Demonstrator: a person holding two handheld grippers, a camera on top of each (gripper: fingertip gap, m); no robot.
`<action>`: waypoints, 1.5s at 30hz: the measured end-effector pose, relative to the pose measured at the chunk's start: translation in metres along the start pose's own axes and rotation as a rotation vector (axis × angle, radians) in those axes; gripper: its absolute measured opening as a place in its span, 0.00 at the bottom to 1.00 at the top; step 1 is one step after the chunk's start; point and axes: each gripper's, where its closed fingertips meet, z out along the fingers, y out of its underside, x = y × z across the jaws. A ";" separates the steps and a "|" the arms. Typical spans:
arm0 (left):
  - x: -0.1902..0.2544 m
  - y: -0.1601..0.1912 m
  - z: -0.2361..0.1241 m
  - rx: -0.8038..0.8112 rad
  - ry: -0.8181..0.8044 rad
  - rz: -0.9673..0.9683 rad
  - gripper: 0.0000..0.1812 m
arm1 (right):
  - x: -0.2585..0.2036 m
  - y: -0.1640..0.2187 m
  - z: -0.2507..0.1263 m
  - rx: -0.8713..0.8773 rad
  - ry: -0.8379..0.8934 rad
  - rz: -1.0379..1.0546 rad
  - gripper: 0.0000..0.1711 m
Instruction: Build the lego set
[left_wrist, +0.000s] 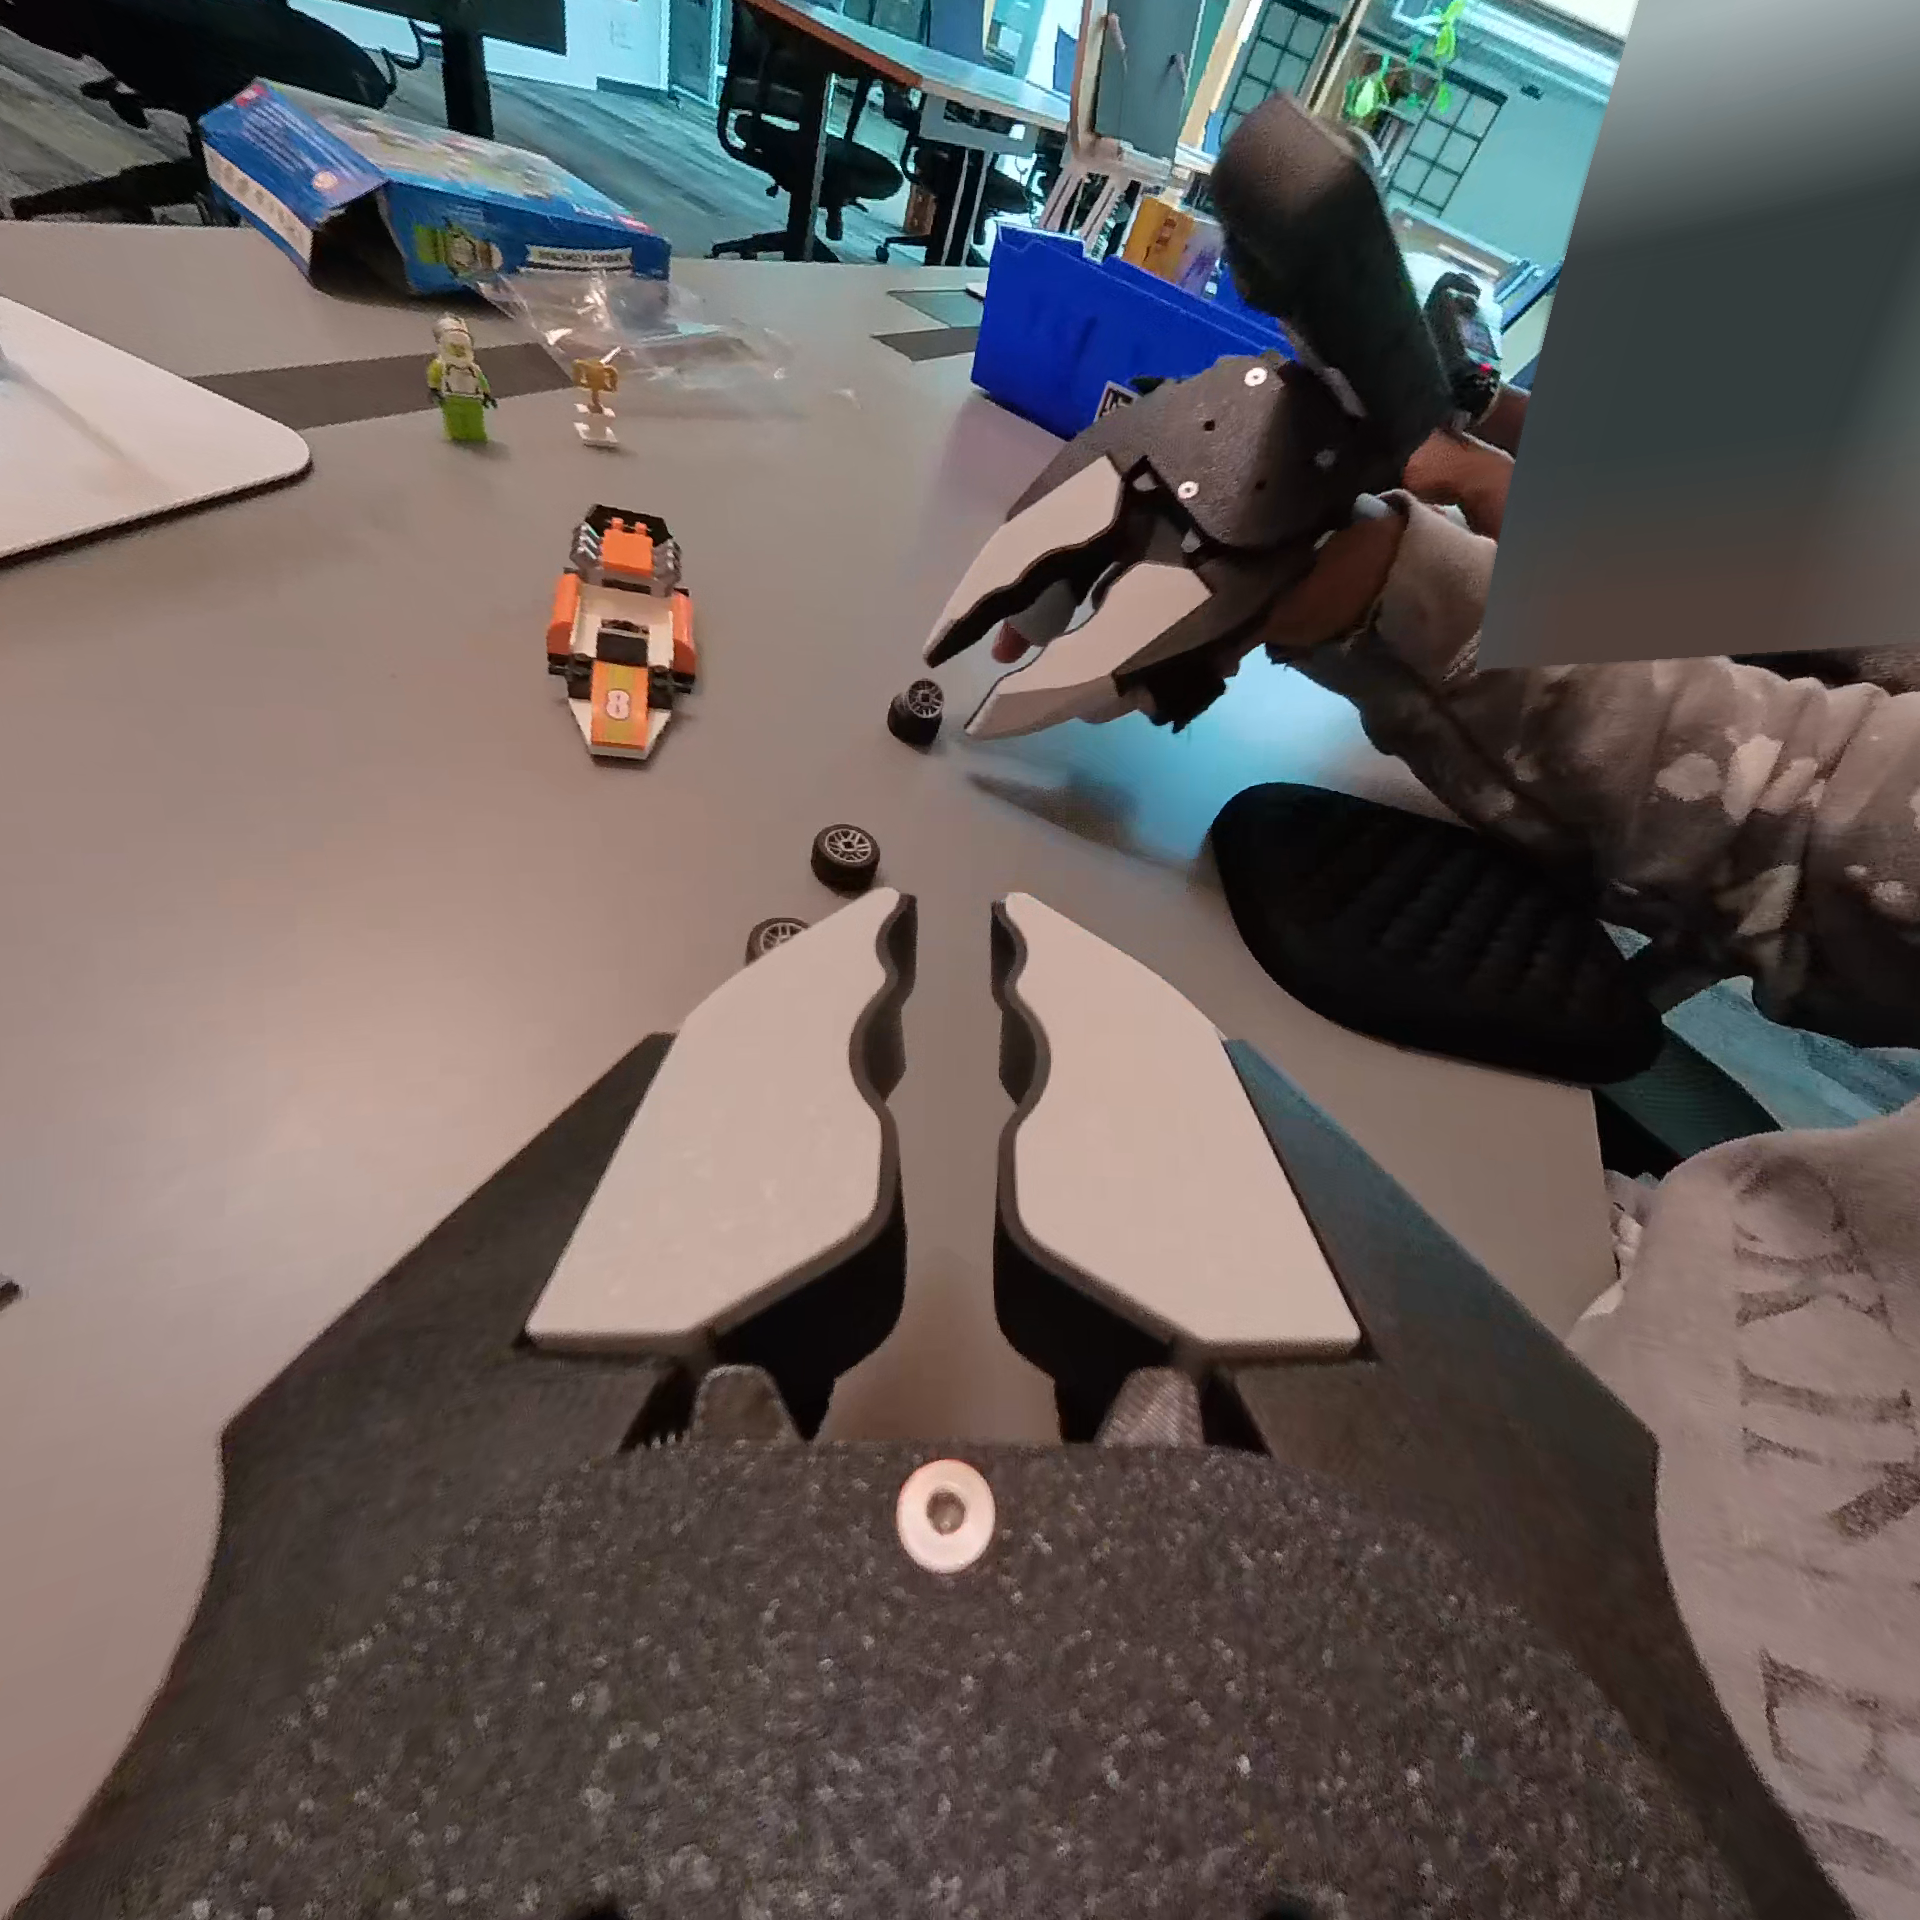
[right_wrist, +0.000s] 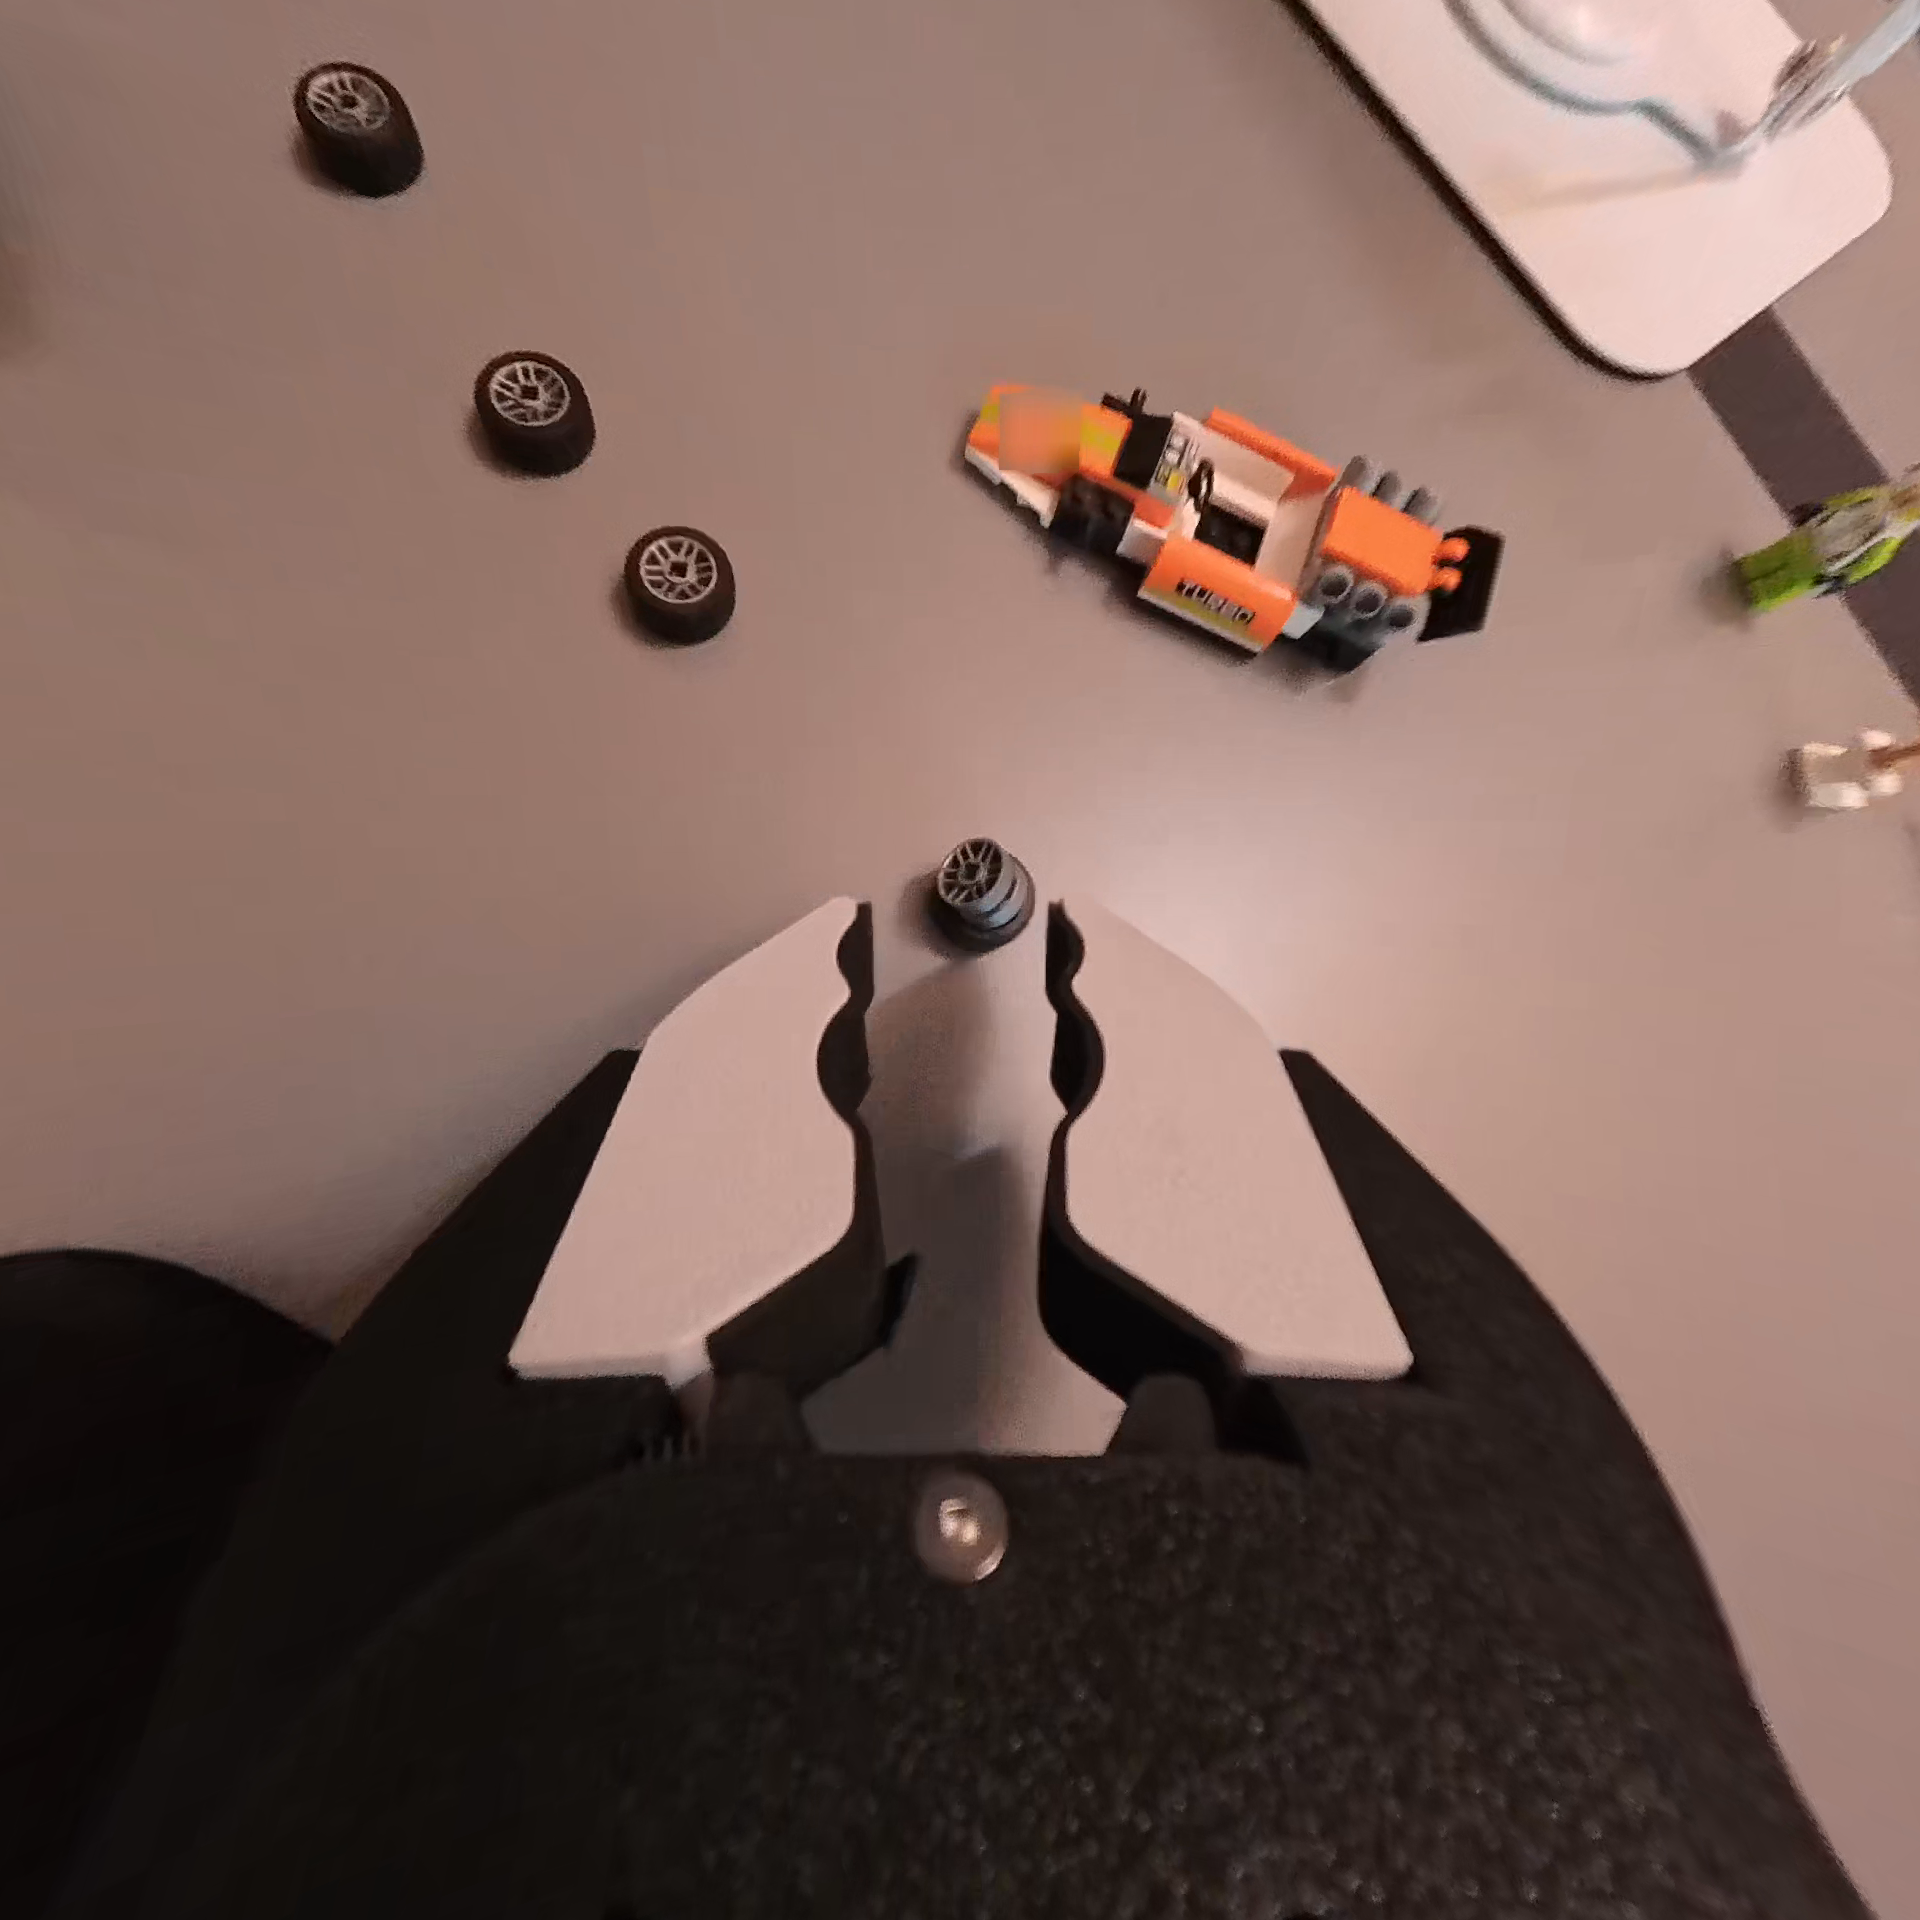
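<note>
Left gripper (left_wrist: 951, 914) jaws spread, hiding 1 wheel (left_wrist: 774, 935) partly | right gripper (right_wrist: 956, 920) jaws spread, empty

A smooth grey table (right_wrist: 312, 831) carries an orange-and-white brick car body (right_wrist: 1226, 520) up right of the right claw (right_wrist: 956, 914), one small grey-spoked black wheel (right_wrist: 982, 894) at its tips, three tyred wheels (right_wrist: 681, 582) up left.
</note>
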 end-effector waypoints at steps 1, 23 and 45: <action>0.001 0.000 0.001 -0.002 0.003 0.004 0.07 | 0.000 0.001 0.003 0.001 -0.007 0.021 0.18; 0.018 0.020 0.019 -0.077 0.137 -0.181 0.17 | -0.075 -0.055 -0.005 0.219 -0.170 -0.202 0.12; 0.050 0.024 0.024 -0.107 0.339 -0.366 0.11 | -0.147 -0.089 -0.016 0.354 -0.129 -0.468 0.12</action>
